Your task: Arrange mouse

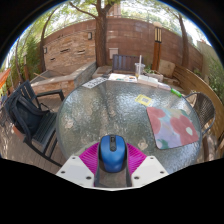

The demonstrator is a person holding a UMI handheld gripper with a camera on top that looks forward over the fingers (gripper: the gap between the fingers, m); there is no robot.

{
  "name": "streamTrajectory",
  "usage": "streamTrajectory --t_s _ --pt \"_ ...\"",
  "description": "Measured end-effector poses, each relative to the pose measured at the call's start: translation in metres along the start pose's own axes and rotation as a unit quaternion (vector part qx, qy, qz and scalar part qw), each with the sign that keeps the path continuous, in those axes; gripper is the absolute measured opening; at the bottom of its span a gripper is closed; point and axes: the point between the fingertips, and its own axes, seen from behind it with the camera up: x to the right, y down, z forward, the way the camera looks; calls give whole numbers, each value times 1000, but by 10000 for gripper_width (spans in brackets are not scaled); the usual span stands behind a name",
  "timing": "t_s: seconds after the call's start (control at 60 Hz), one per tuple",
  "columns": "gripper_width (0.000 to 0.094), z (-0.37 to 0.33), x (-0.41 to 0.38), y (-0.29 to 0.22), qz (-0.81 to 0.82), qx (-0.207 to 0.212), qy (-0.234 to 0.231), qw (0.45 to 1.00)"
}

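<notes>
Gripper view: mouse (pixel 111 150), blue with a dark wheel strip, sits right between the two pink pads of the gripper (pixel 112 160), its long axis running straight ahead along the fingers, nose pointing to the far side. The pads (pixel 90 157) seem to press on its left and right flanks, so I judge the gripper to be narrowed onto the mouse and carrying it, though the contact itself is hard to make out. Beyond the fingers spreads the round glass bench (pixel 105 115). On the bench's right part lies a mouse mat (pixel 171 127) with a reddish and grey print, ahead and to the right of the mouse and well apart from it. The coming move likely turns on that offset: forward and rightward onto the mat.
</notes>
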Motion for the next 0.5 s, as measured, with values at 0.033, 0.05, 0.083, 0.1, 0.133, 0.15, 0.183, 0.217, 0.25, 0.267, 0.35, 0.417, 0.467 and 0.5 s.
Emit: streamTrajectory --t_s 0.033,0.05,0.083,0.1,0.133,0.15,0.183,0.217,0.25,0.267,0.35,0.417,0.467,0.5 --pt "364 -9 -5 -22 -1 22 -12 1000" --pt "364 -15 -8 -34 -2 33 -21 999" --pt "365 -28 -17 -63 -4 54 -36 998" --pt "365 -35 -18 -77 -2 69 -41 997" --pt "365 -50 -23 -109 -1 96 -50 994" --pt "365 -56 -18 -124 -1 107 -55 993" --pt "364 -70 -10 -154 2 136 -61 989" --pt "364 -82 3 -181 5 162 -61 985" --pt "362 -89 15 -206 8 179 -61 982" --pt "364 -93 23 -216 12 188 -61 980" --pt "361 -91 77 -250 36 207 -52 976" --pt "362 -67 130 -253 43 203 -28 978" --pt "359 -40 168 -234 43 175 -7 984" --pt "361 -23 187 -225 51 154 2 987"
